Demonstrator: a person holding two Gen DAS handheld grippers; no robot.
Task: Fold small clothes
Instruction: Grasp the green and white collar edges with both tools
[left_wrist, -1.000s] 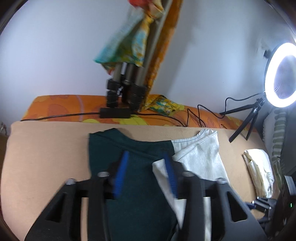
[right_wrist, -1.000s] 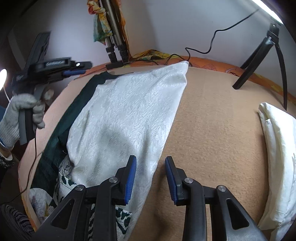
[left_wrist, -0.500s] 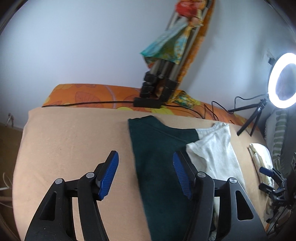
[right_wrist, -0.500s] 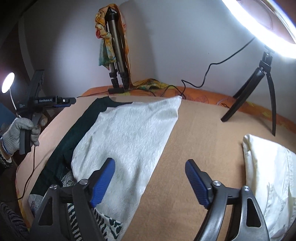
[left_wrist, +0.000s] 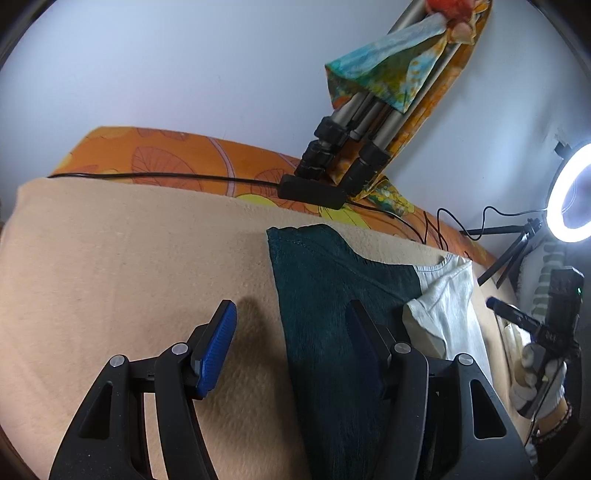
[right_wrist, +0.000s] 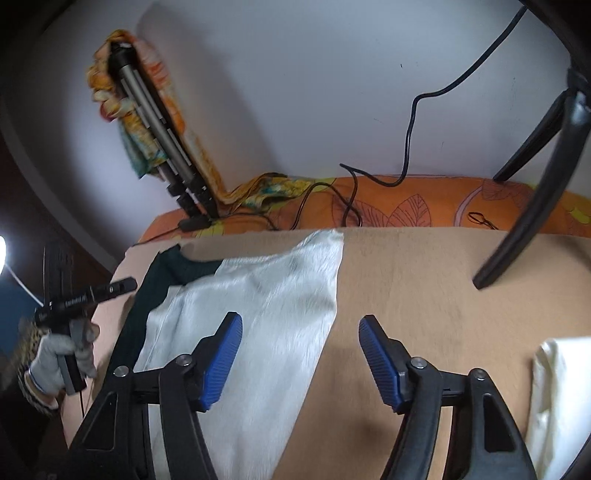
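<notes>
A dark green garment (left_wrist: 332, 314) lies flat on the tan blanket (left_wrist: 129, 288), and a white garment (right_wrist: 266, 295) is spread over its right part. My left gripper (left_wrist: 291, 332) is open just above the green garment's left edge, one finger over the blanket and the other over the cloth. My right gripper (right_wrist: 301, 354) hovers over the white garment's right edge. Its jaws are closing but still wide, with the cloth edge below them and nothing pinched. Each gripper also shows in the other's view, with the right gripper (left_wrist: 532, 321) and the left gripper (right_wrist: 85, 295) both held in gloved hands.
A folded cream cloth (right_wrist: 557, 398) lies at the right of the blanket. A tripod (left_wrist: 343, 147) draped with a colourful scarf, a black box (left_wrist: 310, 192) and cables stand at the far edge on the orange sheet. A ring light (left_wrist: 569, 195) on a black stand (right_wrist: 535, 184) is far right.
Both grippers have opened wider than a second ago. My left gripper moved left and down to the green garment's edge. My right gripper moved along the white garment's right edge.
</notes>
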